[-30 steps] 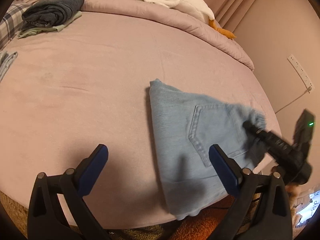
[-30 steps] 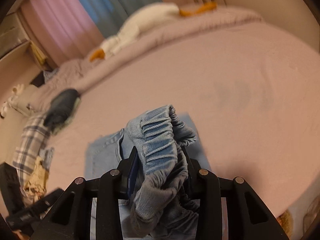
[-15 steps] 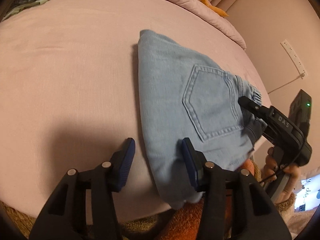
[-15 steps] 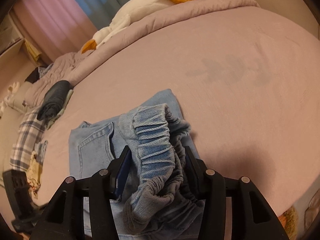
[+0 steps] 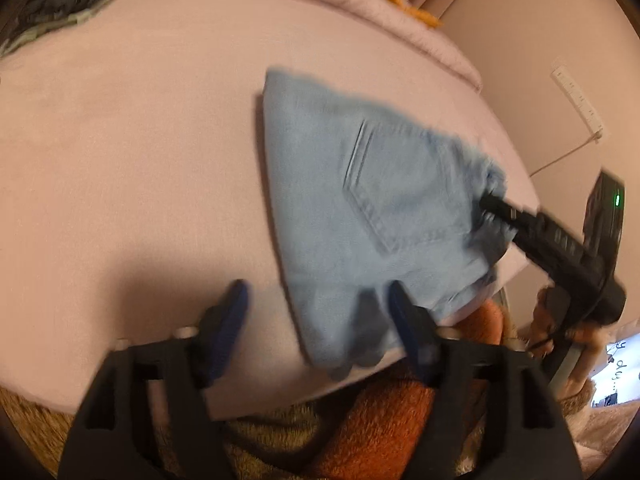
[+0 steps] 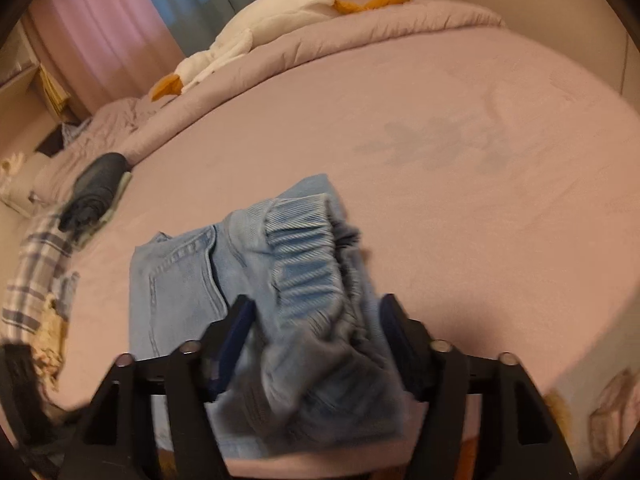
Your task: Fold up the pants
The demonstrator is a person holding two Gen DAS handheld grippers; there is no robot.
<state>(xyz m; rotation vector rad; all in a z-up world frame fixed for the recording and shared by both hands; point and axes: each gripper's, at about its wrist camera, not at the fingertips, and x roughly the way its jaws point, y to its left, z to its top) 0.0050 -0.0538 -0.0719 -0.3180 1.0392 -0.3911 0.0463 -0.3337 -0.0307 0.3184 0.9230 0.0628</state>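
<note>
Light blue denim pants (image 5: 360,208) lie folded on the pink bed near its front right edge, back pocket up. In the left wrist view my left gripper (image 5: 316,304) is open, its fingers straddling the pants' near corner just above the cloth. My right gripper (image 6: 316,320) is shut on the bunched elastic waistband (image 6: 304,264) and holds it lifted above the bed. The right gripper also shows in the left wrist view (image 5: 496,204) at the pants' right edge.
A white plush goose (image 6: 256,28) lies on the rolled duvet at the back. A dark folded garment (image 6: 96,188) and plaid cloth (image 6: 36,264) lie at the left. The bed edge (image 5: 280,400) is close in front, with orange fabric (image 5: 384,420) below. A wall socket strip (image 5: 576,100) is right.
My left gripper closed in toward the pants' near corner, then drew back slightly with jaws wider. My right gripper keeps its hold on the waistband and has shifted a little.
</note>
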